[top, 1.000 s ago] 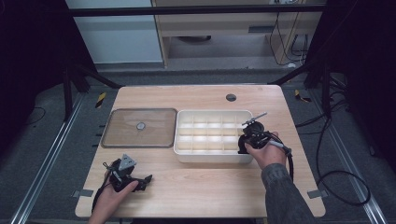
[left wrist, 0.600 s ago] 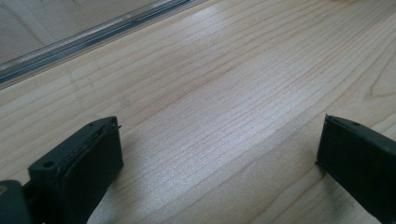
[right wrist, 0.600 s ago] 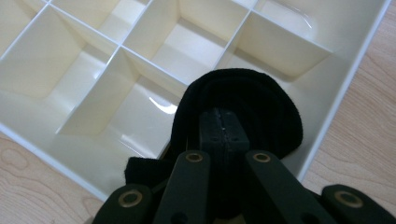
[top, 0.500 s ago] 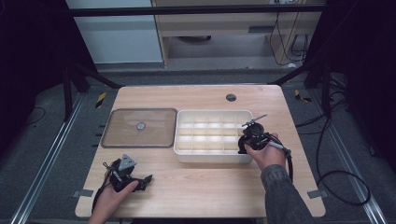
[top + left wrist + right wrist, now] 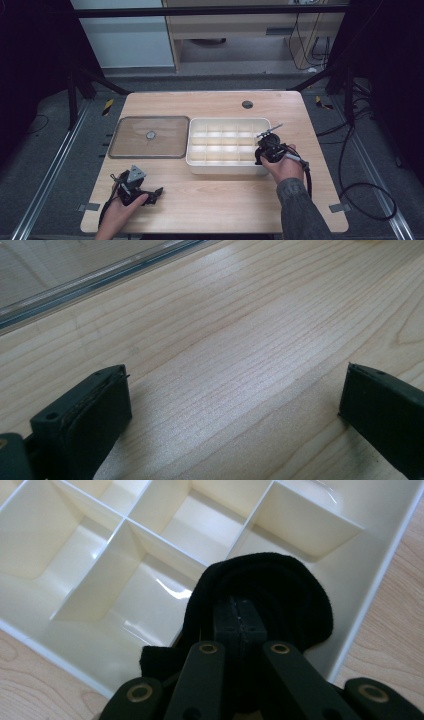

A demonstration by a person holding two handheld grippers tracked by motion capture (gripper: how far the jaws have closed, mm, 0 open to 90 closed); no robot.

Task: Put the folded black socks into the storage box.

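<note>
- High view: my right gripper sits over the right end of the white plastic compartment tray, which lies on the pale wooden desk.
- Right gripper view shows my fingers pressed together on a coil of black hook-and-loop strap; the grip is tight, with no gap between the pads.
- That strap hangs within the tray's outline, over the compartment beside its outer wall. I cannot tell whether it touches the tray floor.
- Beyond the strap I see bare cream compartments parted by thin dividers.
- My left gripper rests low near the front left corner of the desk, well apart from the tray, with the grey three-cornered plate on top.
- Left gripper view: my fingers stand wide apart just above the bare wood grain, with nothing between them.
- A clear flat rectangular lid with a small round knob lies on the desk just beside the tray's left side; its edge runs across the top of the left gripper view.
- A small dark round hole sits in the desk behind the tray.
</note>
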